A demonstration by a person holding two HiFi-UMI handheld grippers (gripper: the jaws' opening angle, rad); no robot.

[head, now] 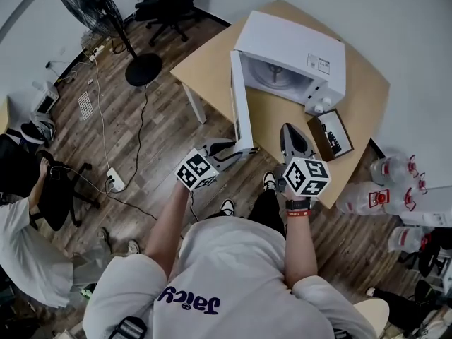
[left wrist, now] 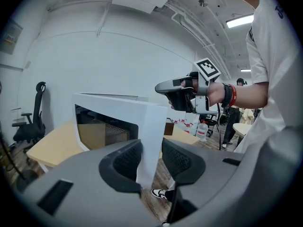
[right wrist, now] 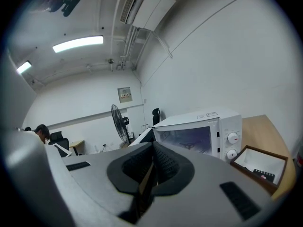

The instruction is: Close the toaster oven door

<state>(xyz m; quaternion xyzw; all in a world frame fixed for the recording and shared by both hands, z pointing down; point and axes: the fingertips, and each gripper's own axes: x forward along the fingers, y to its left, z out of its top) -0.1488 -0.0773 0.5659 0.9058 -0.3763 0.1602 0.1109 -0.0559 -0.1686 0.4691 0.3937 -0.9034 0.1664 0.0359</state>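
A white toaster oven (head: 289, 55) stands on a light wooden table (head: 360, 111), its door (head: 239, 104) swung wide open toward me. My left gripper (head: 244, 152) reaches the door's free end. In the left gripper view the door's edge (left wrist: 151, 126) stands between the two pads, and my left gripper (left wrist: 150, 162) is shut on it. My right gripper (head: 289, 131) hovers above the table's front edge, to the right of the door, with its pads pressed together and nothing between them (right wrist: 152, 167). The oven's front with two knobs (right wrist: 199, 131) lies ahead of it.
A small wooden box (head: 332, 134) sits on the table just right of the oven. A standing fan (head: 92, 6) and an office chair (head: 166, 2) are beyond the table at the left. Water bottles (head: 381, 189) lie on the floor at the right. A seated person (head: 28, 210) is at the far left.
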